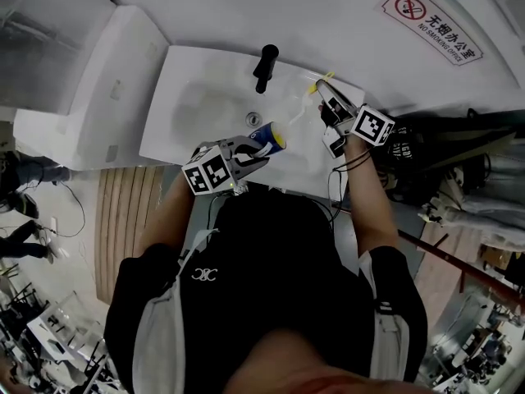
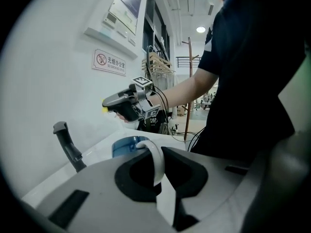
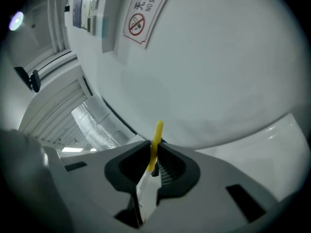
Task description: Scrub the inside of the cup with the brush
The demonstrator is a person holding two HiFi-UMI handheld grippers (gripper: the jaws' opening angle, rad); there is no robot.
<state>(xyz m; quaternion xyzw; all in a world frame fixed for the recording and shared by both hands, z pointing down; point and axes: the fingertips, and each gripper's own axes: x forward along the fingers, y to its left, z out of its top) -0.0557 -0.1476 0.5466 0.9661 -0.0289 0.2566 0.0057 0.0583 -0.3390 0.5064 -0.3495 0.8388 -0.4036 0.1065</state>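
In the head view my left gripper [image 1: 253, 152] hangs over the front rim of the white sink [image 1: 176, 89], shut on a blue cup [image 1: 268, 136]. The left gripper view shows the left gripper [image 2: 158, 165] pinching the cup's white handle [image 2: 156, 160], the blue body [image 2: 125, 146] lying beyond the jaws. My right gripper [image 1: 327, 95] is over the sink's right back corner, shut on a brush [image 1: 315, 87] with a yellow and white handle. In the right gripper view the right gripper [image 3: 153, 162] clamps that yellow handle [image 3: 157, 139]. The bristles are not clearly visible. Brush and cup are apart.
A black faucet [image 1: 264, 66] stands at the back of the sink, also the faucet [image 2: 67, 146] left of the cup. A no-smoking sign [image 1: 432, 25] hangs on the white wall. A white cabinet [image 1: 78, 97] adjoins the sink on the left; cables and dark clutter [image 1: 459, 162] lie right.
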